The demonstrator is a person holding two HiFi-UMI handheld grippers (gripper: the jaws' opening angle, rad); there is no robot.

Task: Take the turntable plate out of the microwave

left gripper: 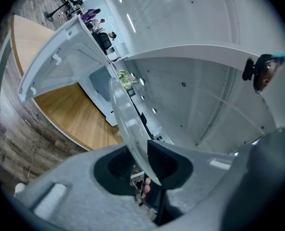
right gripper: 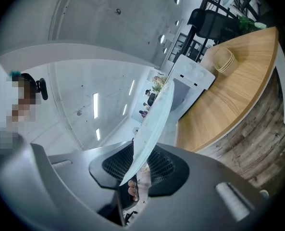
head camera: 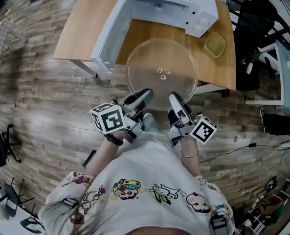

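The round clear glass turntable plate (head camera: 162,72) hangs level in front of the open white microwave (head camera: 169,6), over the near edge of the wooden table (head camera: 83,26). My left gripper (head camera: 144,95) is shut on the plate's near rim at the left, and my right gripper (head camera: 174,100) is shut on it at the right. In the left gripper view the plate (left gripper: 127,121) shows edge-on, running down between the grey jaws of the left gripper (left gripper: 144,161). The right gripper view shows the plate (right gripper: 154,124) the same way, its rim clamped in the right gripper (right gripper: 136,170).
The microwave door (head camera: 109,31) stands swung open to the left. A yellowish bowl (head camera: 216,44) sits on the table right of the microwave. A black chair (head camera: 255,18) and a white side table (head camera: 287,77) stand at the right. Wood floor lies below, with a cable (head camera: 242,147).
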